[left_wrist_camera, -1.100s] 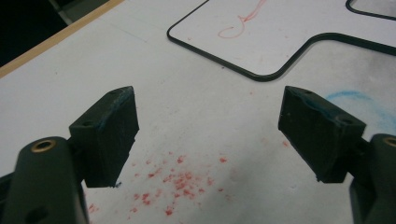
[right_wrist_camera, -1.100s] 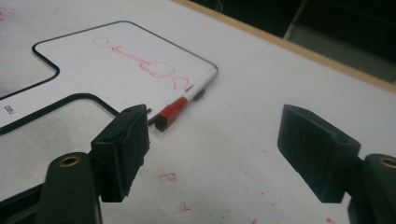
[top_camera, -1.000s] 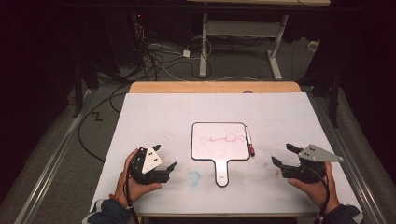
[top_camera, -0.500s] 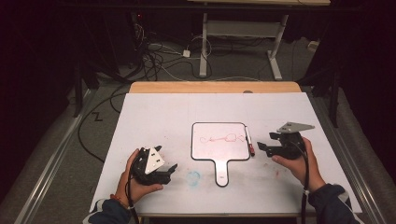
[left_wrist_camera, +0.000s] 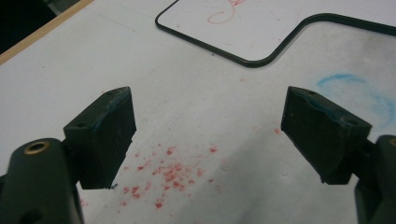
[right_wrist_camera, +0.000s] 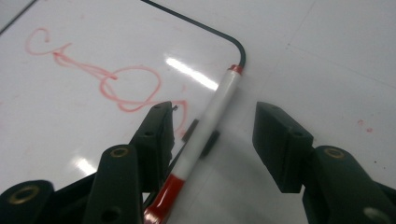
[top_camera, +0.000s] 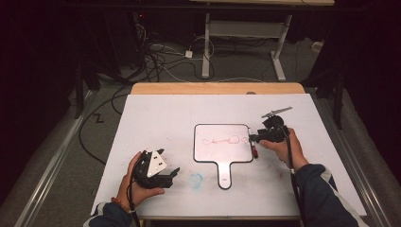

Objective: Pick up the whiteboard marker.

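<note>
Two grippers are at work over the white counter [top_camera: 156,118]. The right gripper [top_camera: 254,138] hovers at the right edge of the paddle-shaped whiteboard [top_camera: 222,153], its fingers [right_wrist_camera: 280,144] spread on either side of the marker [right_wrist_camera: 210,126] and not yet touching it. The left gripper [top_camera: 174,172] rests low near the front left, fingers [left_wrist_camera: 105,135] released and holding nothing.

The marker is a slim, smooth white cylinder with red ends, lying on the glossy board beside its black rim. Being round and slick, it could roll or squirt sideways if one finger meets it first, likely smearing the red scribble [right_wrist_camera: 107,79]. The light board may also slide on the counter. Red flecks [left_wrist_camera: 168,175] and a blue smudge [left_wrist_camera: 355,91] stain the matte surface.
</note>
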Demonstrator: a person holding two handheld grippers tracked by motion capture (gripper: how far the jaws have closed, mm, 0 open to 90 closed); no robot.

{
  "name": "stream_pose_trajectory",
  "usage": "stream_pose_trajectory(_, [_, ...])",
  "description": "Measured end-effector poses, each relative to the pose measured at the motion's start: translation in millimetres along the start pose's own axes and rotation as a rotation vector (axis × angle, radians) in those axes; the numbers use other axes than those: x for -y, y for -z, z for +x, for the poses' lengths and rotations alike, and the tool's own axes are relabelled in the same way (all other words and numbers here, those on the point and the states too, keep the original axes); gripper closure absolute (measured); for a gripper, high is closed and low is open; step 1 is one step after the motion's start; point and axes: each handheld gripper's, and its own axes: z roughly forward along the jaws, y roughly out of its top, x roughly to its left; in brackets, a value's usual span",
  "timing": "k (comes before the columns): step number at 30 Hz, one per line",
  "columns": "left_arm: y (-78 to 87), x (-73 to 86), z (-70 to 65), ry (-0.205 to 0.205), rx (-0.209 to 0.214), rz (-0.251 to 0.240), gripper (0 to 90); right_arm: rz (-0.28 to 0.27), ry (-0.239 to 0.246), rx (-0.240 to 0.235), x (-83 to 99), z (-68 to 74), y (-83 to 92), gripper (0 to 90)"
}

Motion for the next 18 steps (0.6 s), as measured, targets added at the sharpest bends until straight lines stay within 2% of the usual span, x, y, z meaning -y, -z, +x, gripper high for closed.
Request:
stream_pose_trajectory(1, [-0.5, 0.1, -0.1, -0.006, 0.002, 0.005, 17.0, 0.016, -0.019, -0.006, -3.0, -2.4, -6.4, 53.3])
stream_pose_trajectory(5, [-1.4, 0.3, -0.6, -0.005, 0.009, 0.008, 17.0, 0.039, -0.041, -0.02, -5.1, -5.0, -17.2, 58.8])
stream_pose_trajectory(6, [-1.3, 0.4, -0.6, -0.004, 0.012, 0.007, 17.0, 0.041, -0.051, -0.03, -5.4, -5.6, -19.6, 62.7])
stream_pose_trajectory(15, [-4.1, 0.3, -2.1, -0.008, 0.03, 0.022, 17.0, 0.034, -0.07, -0.091, -7.4, -7.9, -22.9, 75.9])
stream_pose_trajectory(18, [-4.8, 0.3, -2.4, -0.006, 0.035, 0.024, 17.0, 0.033, -0.065, -0.085, -8.0, -6.7, -23.0, 76.2])
